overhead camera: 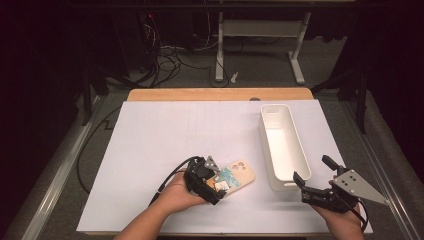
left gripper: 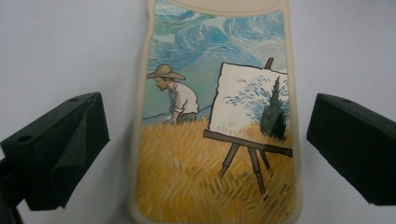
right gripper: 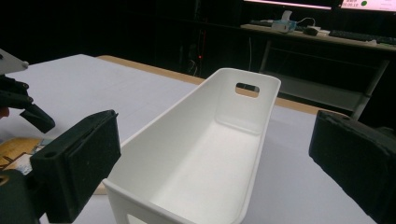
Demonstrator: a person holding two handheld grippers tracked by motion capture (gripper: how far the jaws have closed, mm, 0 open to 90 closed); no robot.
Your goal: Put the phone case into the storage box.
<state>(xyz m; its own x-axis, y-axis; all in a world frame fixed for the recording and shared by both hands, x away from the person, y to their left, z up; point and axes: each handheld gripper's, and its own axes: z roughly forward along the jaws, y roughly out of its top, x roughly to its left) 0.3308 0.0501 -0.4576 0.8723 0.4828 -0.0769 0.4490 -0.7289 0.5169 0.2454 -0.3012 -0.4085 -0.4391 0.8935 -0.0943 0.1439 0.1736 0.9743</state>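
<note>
A beige-rimmed phone case (left gripper: 210,154) lies flat on the white table cover, printed with a painter in a straw hat, an easel and a yellow field. In the high view the case (overhead camera: 239,176) is at the front centre, camera cut-out pointing right. My left gripper (left gripper: 205,149) is open, one jaw on each side of the case with a gap on both sides. From above, the left gripper (overhead camera: 215,186) covers the case's near end. A long white bin (overhead camera: 286,176) stands empty to the right. My right gripper (overhead camera: 313,170) hovers open at the bin's near end.
The white table cover (overhead camera: 165,145) has bare room at the left and back. The bin (right gripper: 205,154) has a handle slot in its far wall. Beyond the wooden back edge (overhead camera: 220,94) are table legs and cables on the floor. The left gripper (right gripper: 21,105) shows beside the bin.
</note>
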